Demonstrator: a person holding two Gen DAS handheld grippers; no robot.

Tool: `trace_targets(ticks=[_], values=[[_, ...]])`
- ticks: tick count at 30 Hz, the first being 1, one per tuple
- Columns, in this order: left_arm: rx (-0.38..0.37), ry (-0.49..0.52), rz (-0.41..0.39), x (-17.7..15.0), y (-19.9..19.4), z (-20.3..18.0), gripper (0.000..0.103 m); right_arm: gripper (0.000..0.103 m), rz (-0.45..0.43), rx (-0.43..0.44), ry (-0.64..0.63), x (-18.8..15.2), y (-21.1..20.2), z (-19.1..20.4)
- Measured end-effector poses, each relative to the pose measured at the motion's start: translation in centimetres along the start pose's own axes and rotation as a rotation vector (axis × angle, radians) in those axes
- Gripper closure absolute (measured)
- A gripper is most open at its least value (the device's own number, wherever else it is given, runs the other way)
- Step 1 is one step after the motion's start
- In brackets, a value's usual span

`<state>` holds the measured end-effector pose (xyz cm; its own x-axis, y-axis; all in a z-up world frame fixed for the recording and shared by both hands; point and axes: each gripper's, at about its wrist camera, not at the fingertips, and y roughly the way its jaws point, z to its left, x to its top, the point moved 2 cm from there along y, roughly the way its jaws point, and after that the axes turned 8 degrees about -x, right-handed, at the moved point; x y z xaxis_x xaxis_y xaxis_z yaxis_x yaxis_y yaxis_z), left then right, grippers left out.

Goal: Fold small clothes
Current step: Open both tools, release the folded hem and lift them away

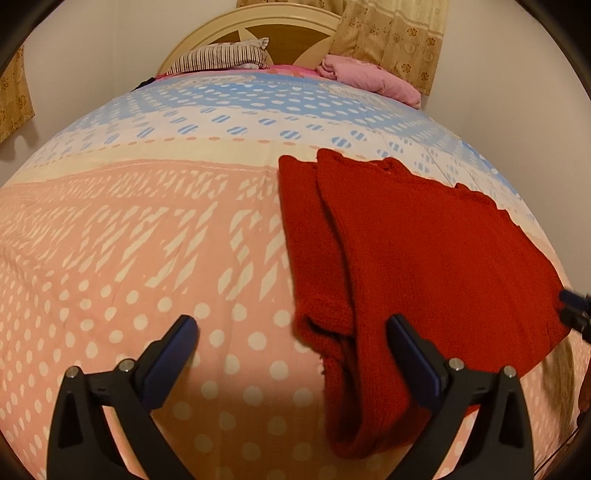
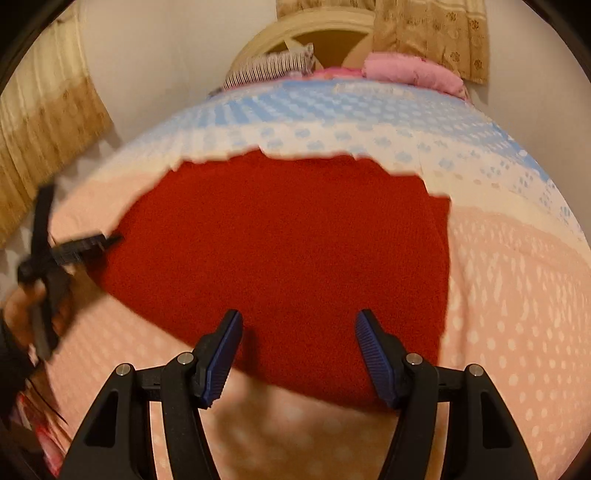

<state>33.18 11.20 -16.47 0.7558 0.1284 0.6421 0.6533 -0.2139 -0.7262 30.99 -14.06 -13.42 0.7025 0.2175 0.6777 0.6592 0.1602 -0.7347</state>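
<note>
A red knitted garment [image 1: 417, 240] lies flat on the patterned bedspread [image 1: 147, 240], with a folded strip along its left side. My left gripper [image 1: 293, 328] hovers open over the garment's near left corner, nothing between its pads. In the right wrist view the same red garment [image 2: 288, 251] fills the middle, and my right gripper [image 2: 299, 325] stands open above its near edge, holding nothing. The left gripper [image 2: 88, 240] shows blurred at the garment's left edge there. At the far right of the left wrist view a tip of the right gripper [image 1: 574, 302] peeks in.
At the head of the bed lie a striped pillow [image 1: 225, 57] and a pink bundle [image 1: 369, 77] before a cream headboard [image 1: 280, 22]. Patterned curtains [image 1: 391, 37] hang behind. The bedspread [image 2: 517, 295] stretches left and right of the garment. A hand [image 2: 26, 310] holds the left gripper.
</note>
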Motion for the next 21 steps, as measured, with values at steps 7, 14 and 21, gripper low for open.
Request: trace_targets(ticks=[7,14,21], values=[[0.000,0.000,0.000,-0.1,-0.1,0.0,0.000,0.038,0.069,-0.034,0.027,-0.7,3.2,-0.5],[0.006,0.006,0.002,-0.1,-0.1,-0.2,0.000,0.038,0.063,-0.023,0.007,-3.0,2.4,-0.5],[0.022,0.025,0.013,-0.7,-0.1,-0.5,0.000,0.038,0.056,-0.049,0.010,-3.8,2.0,0.1]])
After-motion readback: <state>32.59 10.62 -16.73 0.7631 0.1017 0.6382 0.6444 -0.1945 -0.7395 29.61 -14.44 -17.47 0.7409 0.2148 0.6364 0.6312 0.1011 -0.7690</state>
